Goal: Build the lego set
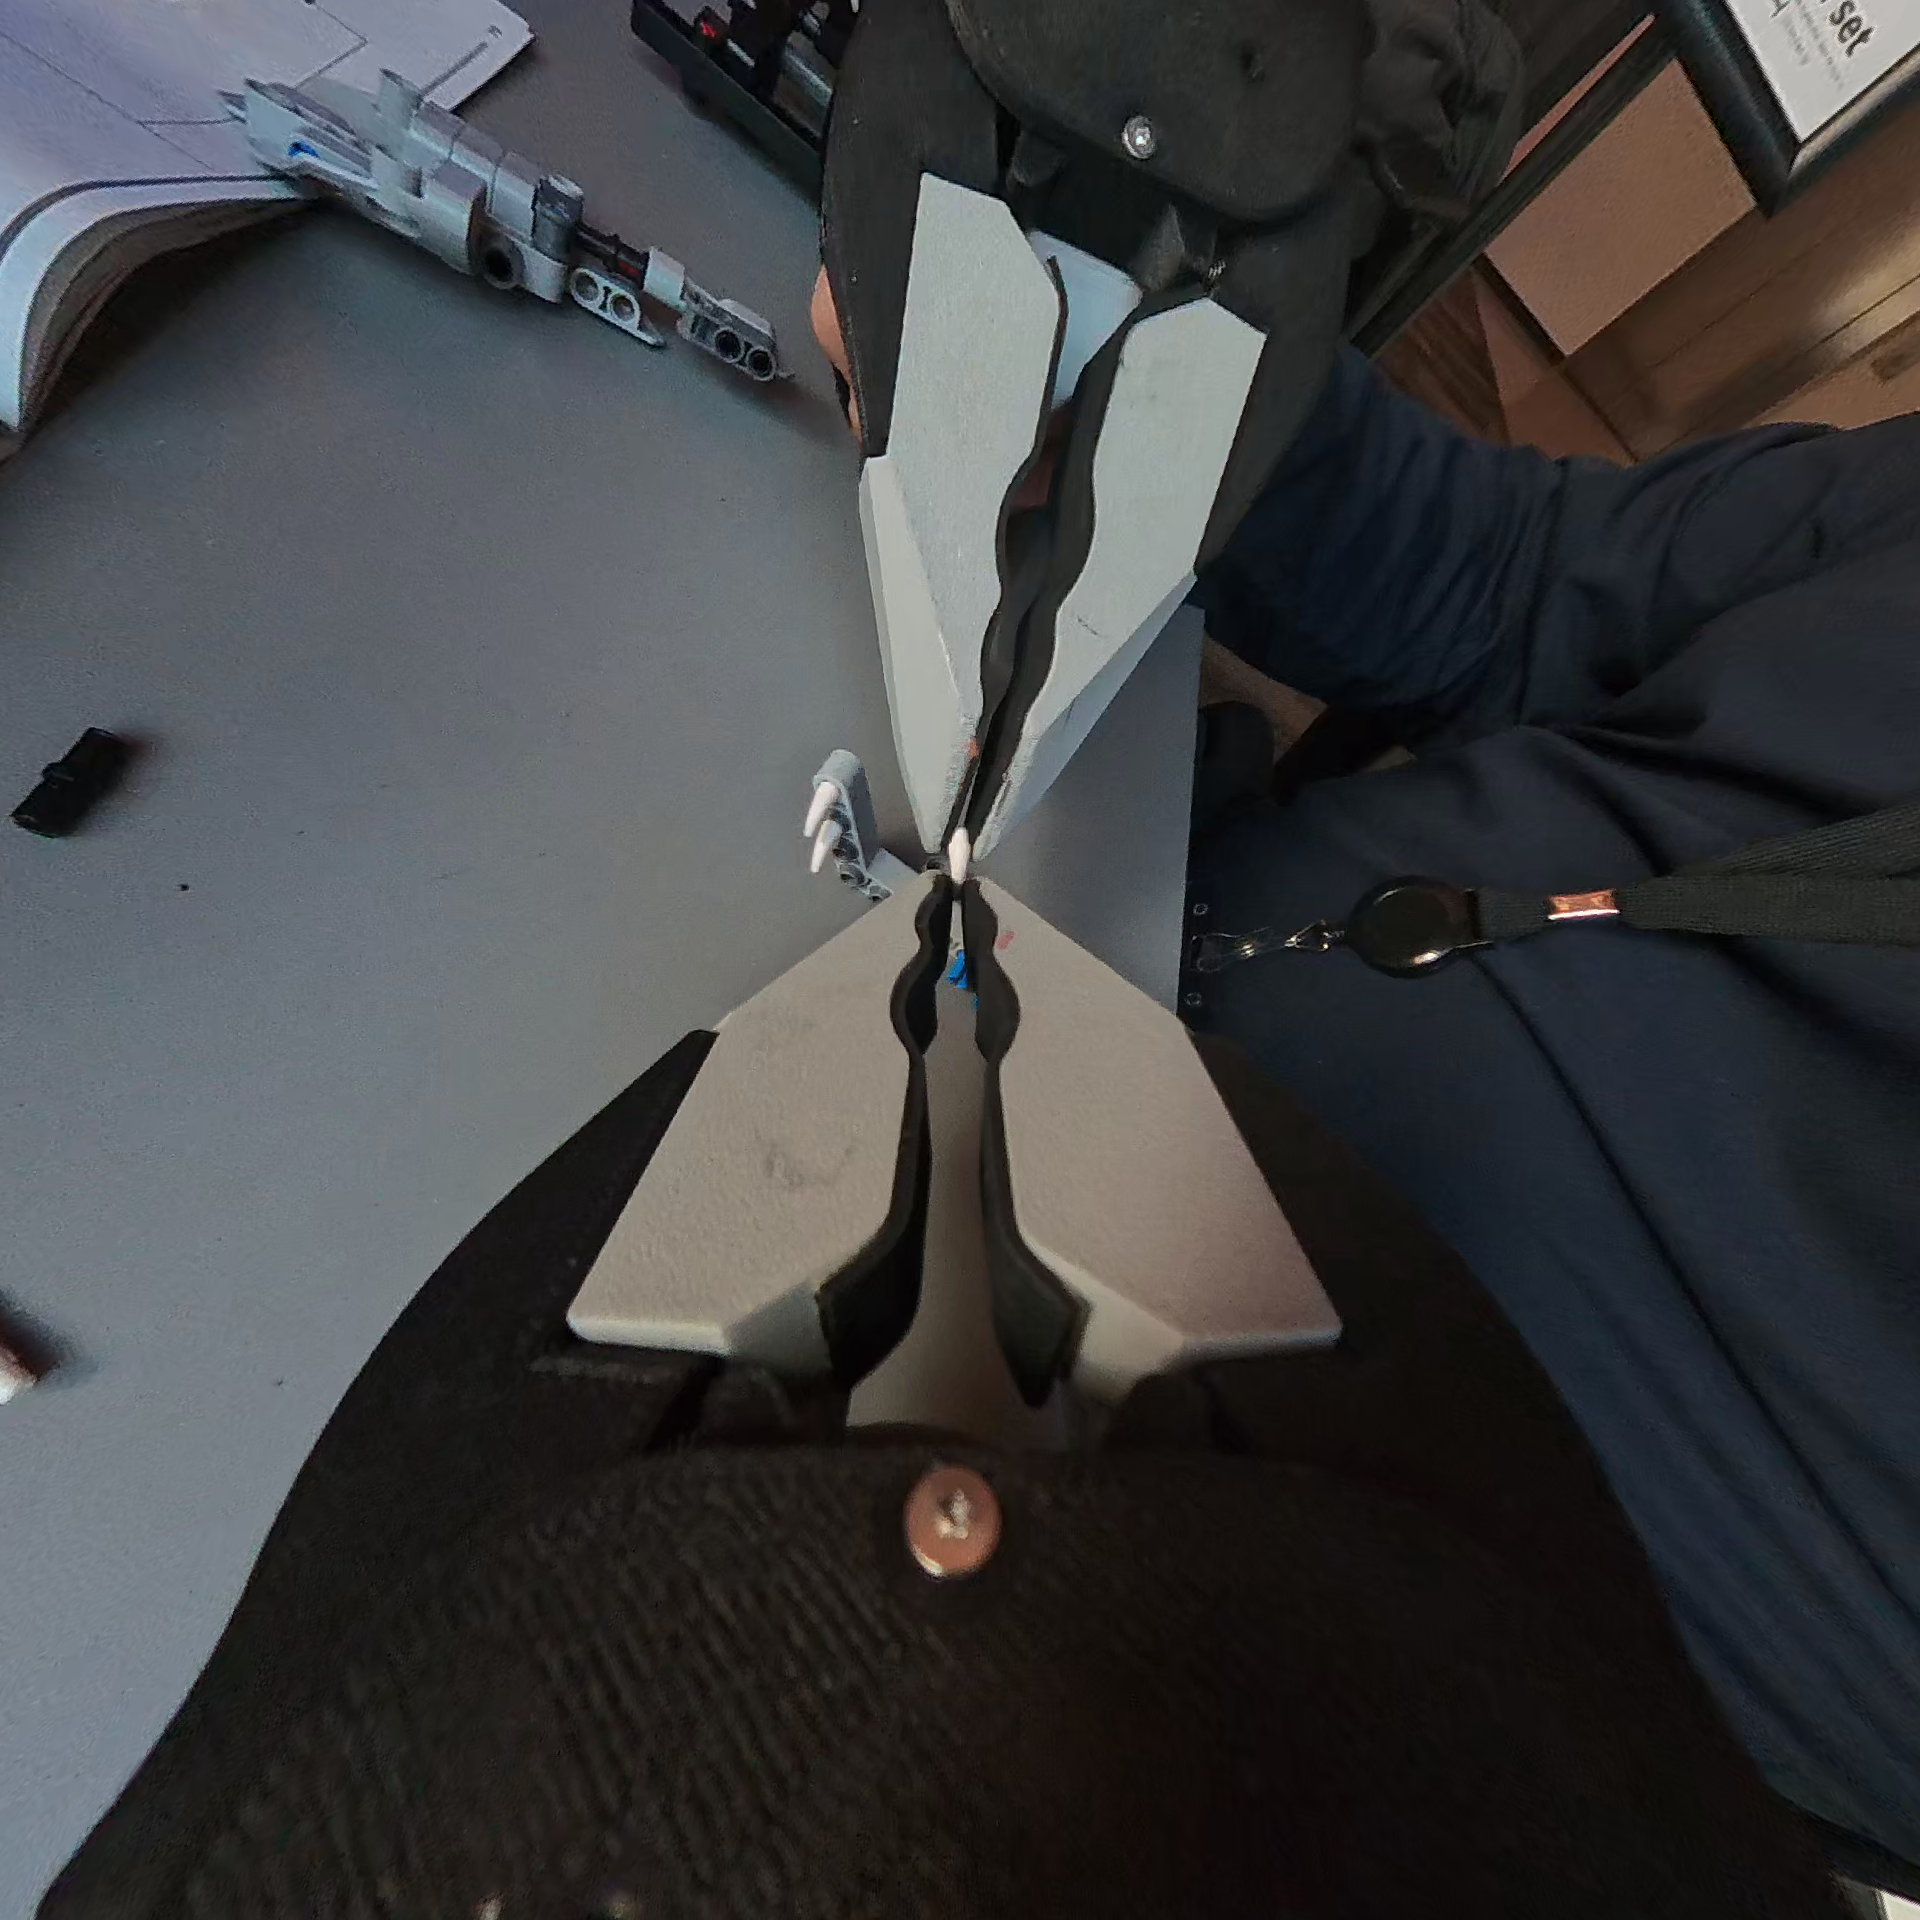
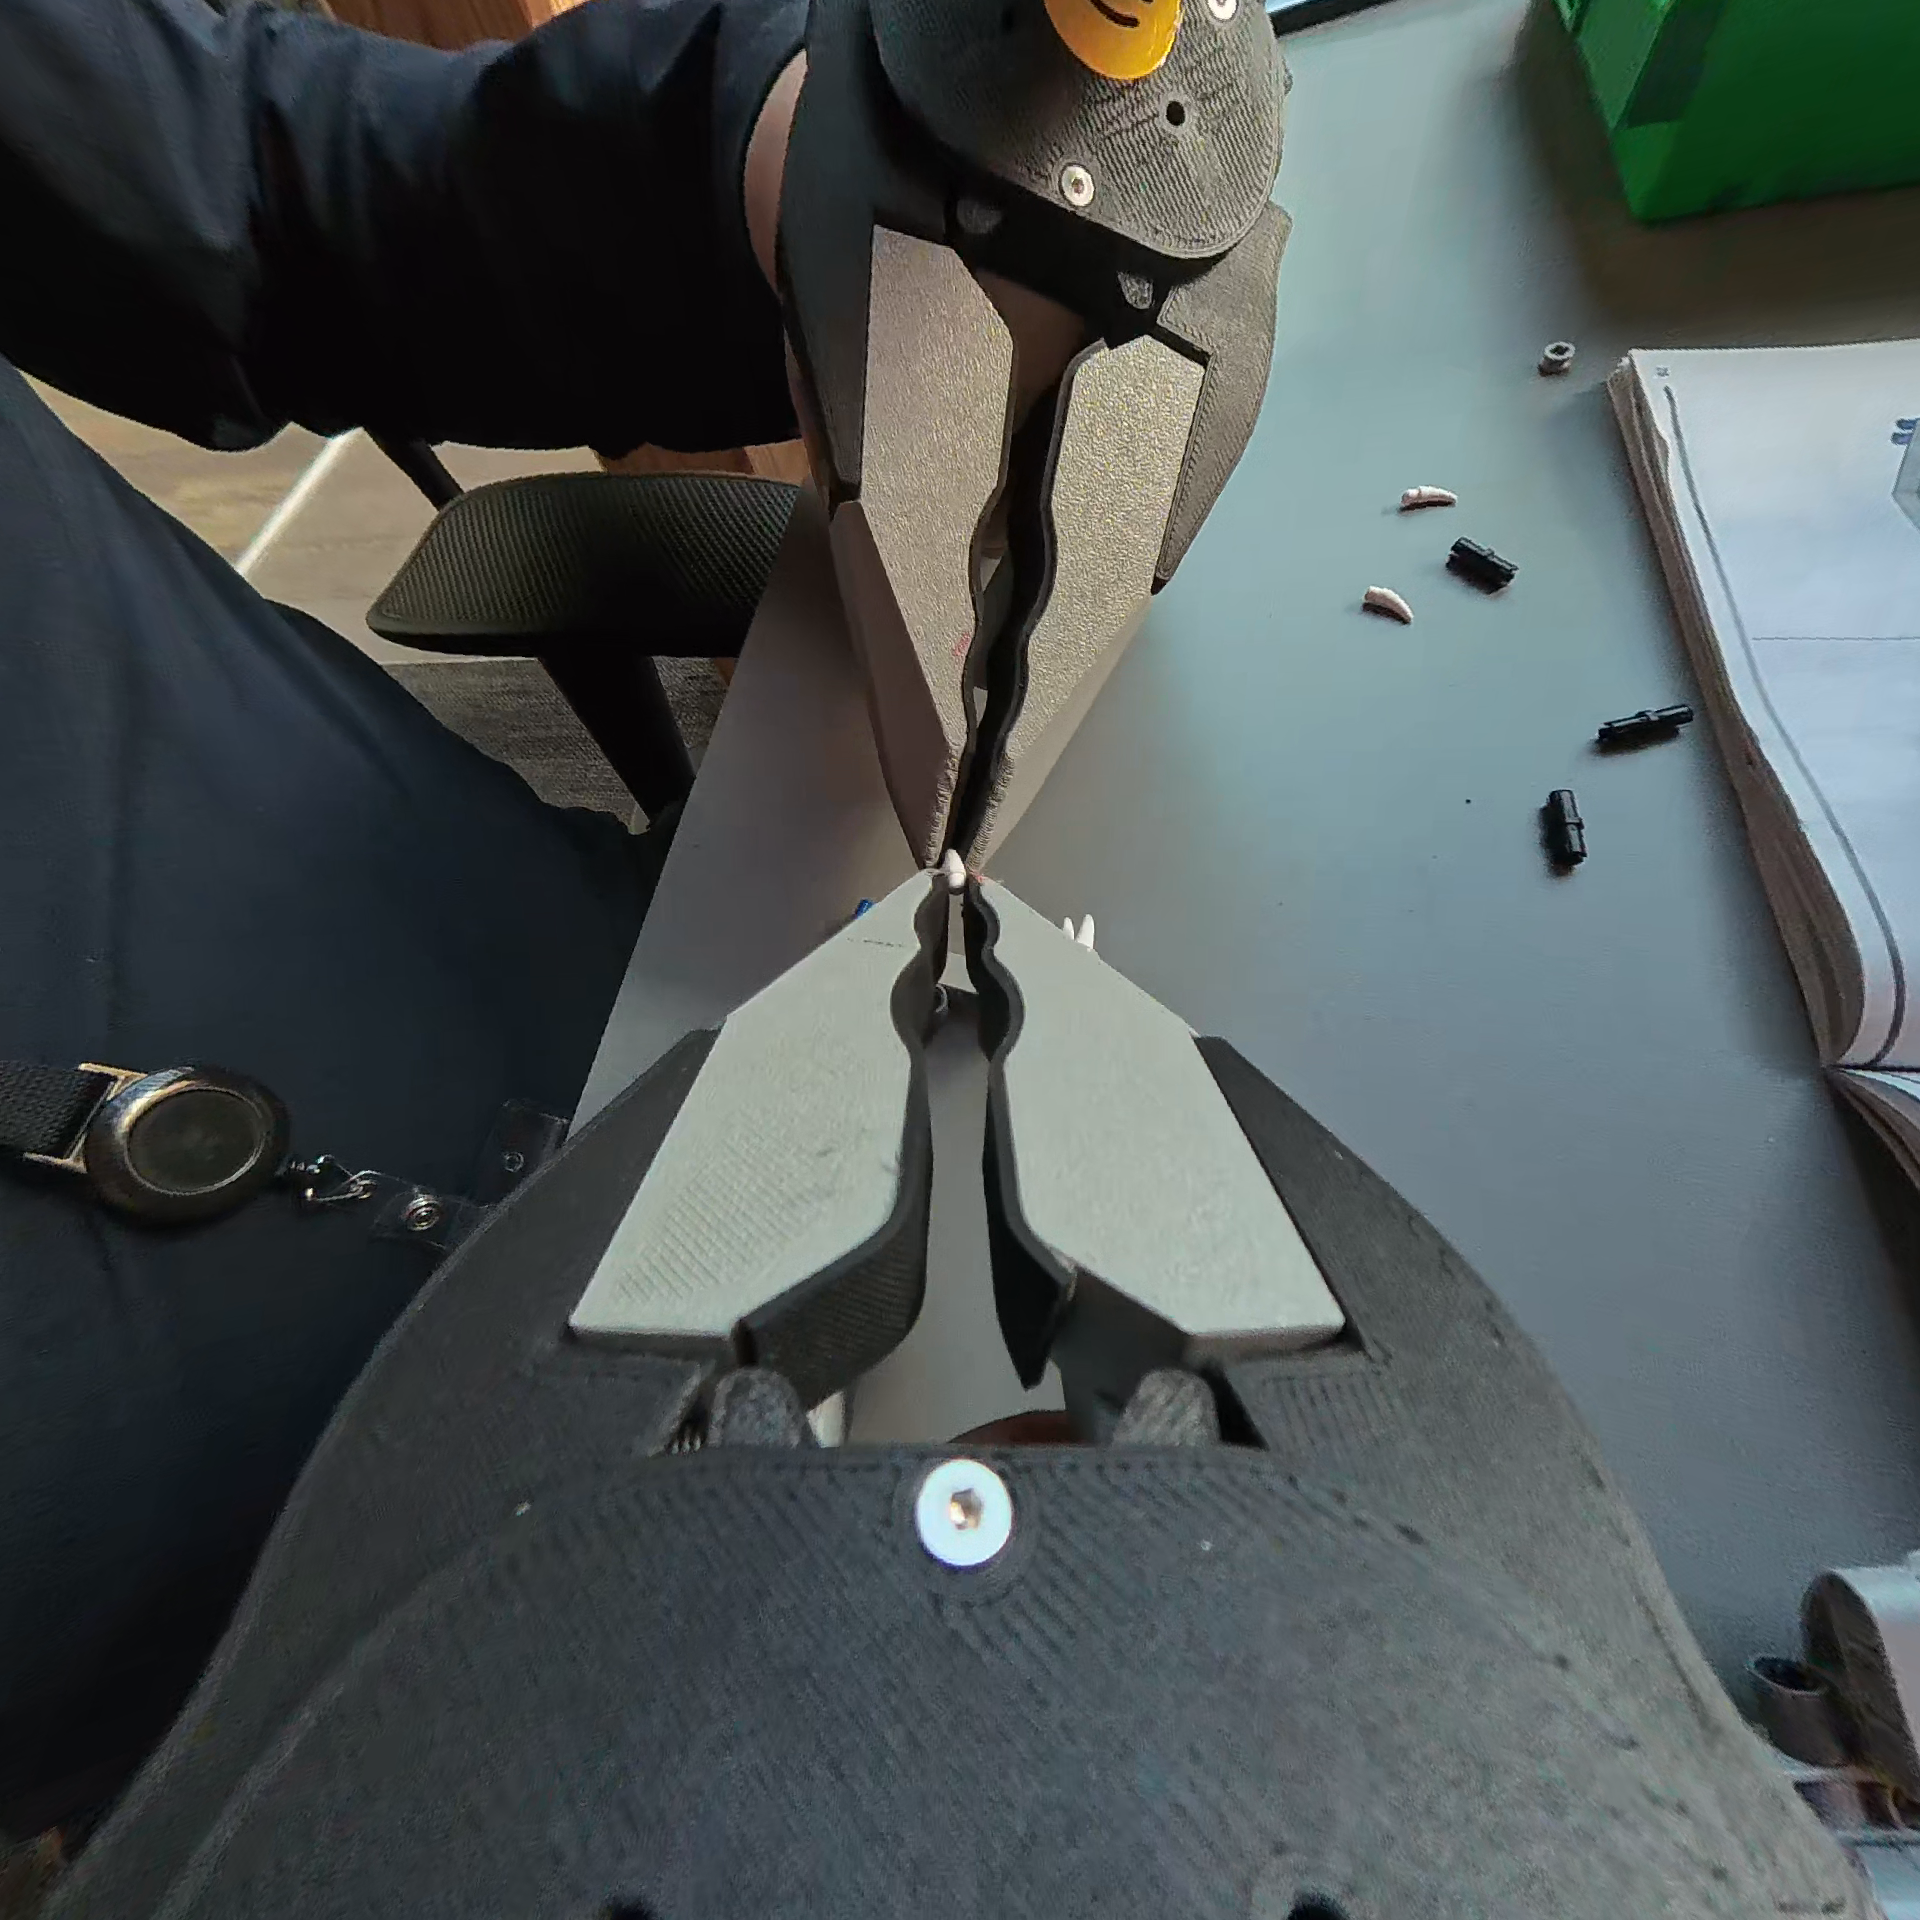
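Observation:
My two grippers meet tip to tip over the near edge of the grey table (image 1: 436, 644). My left gripper (image 1: 948, 896) is shut on a small grey Lego beam (image 1: 850, 805) that carries two white teeth (image 1: 821, 831); a blue part (image 1: 961, 975) shows through its finger gap. My right gripper (image 2: 951, 896) is shut on a single white tooth (image 2: 952, 871), pressed against the left gripper's tip. In the left wrist view the right gripper (image 1: 961, 831) comes down from above with the tooth (image 1: 958, 852). In the right wrist view the left gripper (image 2: 964, 844) comes from above, and the beam's teeth (image 2: 1081, 928) peek out.
An open instruction booklet (image 1: 114, 156) (image 2: 1766, 675) and a long grey Lego assembly (image 1: 468, 213) lie on the table. Loose white teeth (image 2: 1429, 497) (image 2: 1387, 603) and black pins (image 2: 1481, 563) (image 2: 1645, 722) (image 1: 68, 781) are scattered about. A green box (image 2: 1745, 94) stands far off. A person's lap and badge reel (image 1: 1413, 927) are beside the table edge. Less than 4 cm separates the two grippers' tips.

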Motion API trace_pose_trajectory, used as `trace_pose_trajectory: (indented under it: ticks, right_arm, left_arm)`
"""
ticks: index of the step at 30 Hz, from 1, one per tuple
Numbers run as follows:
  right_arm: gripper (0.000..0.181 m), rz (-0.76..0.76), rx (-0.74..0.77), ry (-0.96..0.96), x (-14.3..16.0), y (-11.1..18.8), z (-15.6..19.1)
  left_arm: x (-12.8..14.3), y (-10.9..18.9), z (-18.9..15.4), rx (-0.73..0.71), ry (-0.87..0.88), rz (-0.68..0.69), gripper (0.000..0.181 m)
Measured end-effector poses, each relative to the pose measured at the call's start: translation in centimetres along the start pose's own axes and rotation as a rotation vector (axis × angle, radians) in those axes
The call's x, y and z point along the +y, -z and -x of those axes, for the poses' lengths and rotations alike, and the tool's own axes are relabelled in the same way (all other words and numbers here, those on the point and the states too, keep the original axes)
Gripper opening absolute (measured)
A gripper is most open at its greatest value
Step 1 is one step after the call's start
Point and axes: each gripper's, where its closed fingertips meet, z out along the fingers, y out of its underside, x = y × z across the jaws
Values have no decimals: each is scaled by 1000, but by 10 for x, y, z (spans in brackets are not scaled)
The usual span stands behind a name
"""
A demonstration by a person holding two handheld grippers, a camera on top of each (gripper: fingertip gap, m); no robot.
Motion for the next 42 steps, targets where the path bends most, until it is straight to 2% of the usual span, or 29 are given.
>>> trace_pose_trajectory:
  ticks: [8, 40, 42]
  right_arm:
    - [0, -1, -4, -31, 1, 1, -2]
    - [0, -26, -11, -42, -3, 3, 0]
    - [6, -32, -4, -61, -3, 4, -3]
  left_arm:
    - [-4, 4, 2, -56, -23, -22, 3]
    - [-9, 2, -1, -19, -18, -78, 0]
    - [-9, 3, 1, -28, -14, -79, 0]
